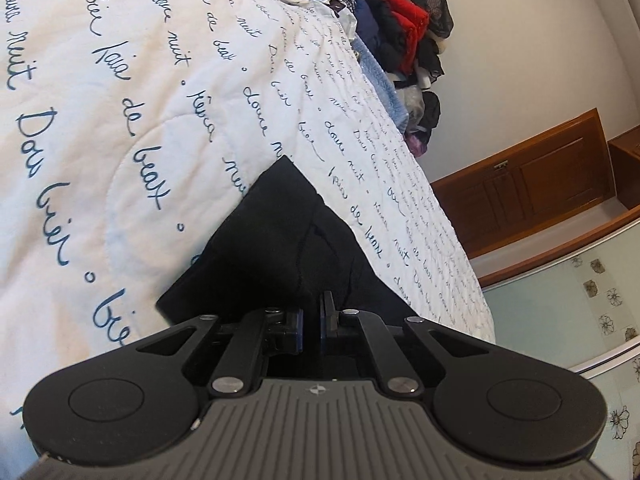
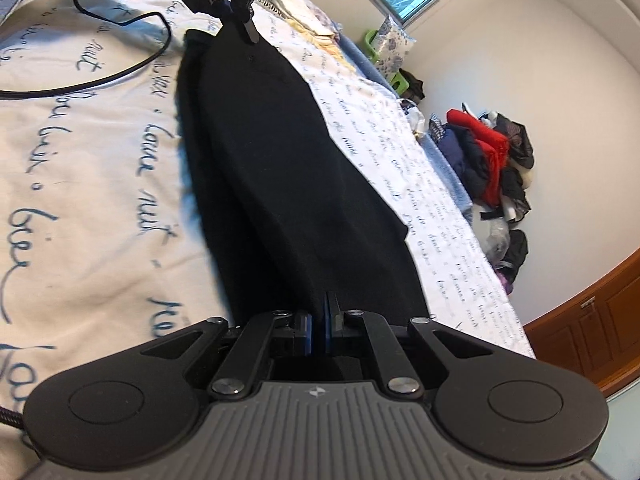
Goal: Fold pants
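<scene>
Both-ways pinched: left gripper point(image 1: 311, 322) fingers squeezed onto one end of the black pants point(image 2: 288, 184), right gripper point(image 2: 319, 326) fingers clamped on the opposite end. Pants stretched btwn them over the white script-printed quilt point(image 1: 100, 128); clothes pile point(image 2: 496, 168) by the wall.

The near end of the black pants point(image 2: 288, 184) disappears behind the body of the right tongs point(image 2: 318, 320), so the cloth between the pads cannot be seen. In the left wrist view the left tongs point(image 1: 311, 320) likewise cover the pants' near edge. The quilt's point(image 1: 120, 120) blue writing blurs toward the bed's far edge. The heap of clothes point(image 2: 488, 160) past that far edge is too jumbled to tell garment from garment. A black cable point(image 2: 120, 20) runs off the left edge.
</scene>
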The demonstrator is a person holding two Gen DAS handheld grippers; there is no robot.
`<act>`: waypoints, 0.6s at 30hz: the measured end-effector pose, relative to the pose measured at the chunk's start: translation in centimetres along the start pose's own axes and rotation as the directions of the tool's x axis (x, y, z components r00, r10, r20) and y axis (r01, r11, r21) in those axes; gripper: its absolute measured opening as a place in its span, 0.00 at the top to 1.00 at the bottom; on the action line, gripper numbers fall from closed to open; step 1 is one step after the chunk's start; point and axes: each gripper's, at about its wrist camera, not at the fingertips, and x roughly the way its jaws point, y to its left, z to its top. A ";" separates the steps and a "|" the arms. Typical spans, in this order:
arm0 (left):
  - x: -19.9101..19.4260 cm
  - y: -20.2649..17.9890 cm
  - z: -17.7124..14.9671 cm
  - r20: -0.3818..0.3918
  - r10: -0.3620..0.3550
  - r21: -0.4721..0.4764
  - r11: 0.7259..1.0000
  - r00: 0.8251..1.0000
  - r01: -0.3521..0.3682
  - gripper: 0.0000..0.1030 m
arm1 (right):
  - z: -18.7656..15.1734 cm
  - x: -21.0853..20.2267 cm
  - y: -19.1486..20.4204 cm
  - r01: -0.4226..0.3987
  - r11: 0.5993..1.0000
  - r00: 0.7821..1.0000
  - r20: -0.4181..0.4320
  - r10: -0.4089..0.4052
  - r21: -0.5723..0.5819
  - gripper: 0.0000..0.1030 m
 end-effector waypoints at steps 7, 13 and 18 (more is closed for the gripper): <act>-0.2 -0.3 -0.4 0.030 0.075 0.065 0.995 0.997 -0.077 0.91 | -0.1 -0.4 0.5 -0.031 0.999 1.000 -0.003 0.031 0.034 0.94; 0.8 -0.5 -0.8 0.002 0.149 0.098 0.984 0.989 -0.148 0.89 | -0.6 -0.2 1.0 -0.074 0.994 0.996 -0.037 0.077 0.080 0.94; -1.1 -2.6 -1.4 0.048 0.208 0.143 0.967 0.977 -0.212 0.72 | -0.7 -0.2 0.8 -0.053 0.988 0.998 -0.034 0.059 0.145 0.91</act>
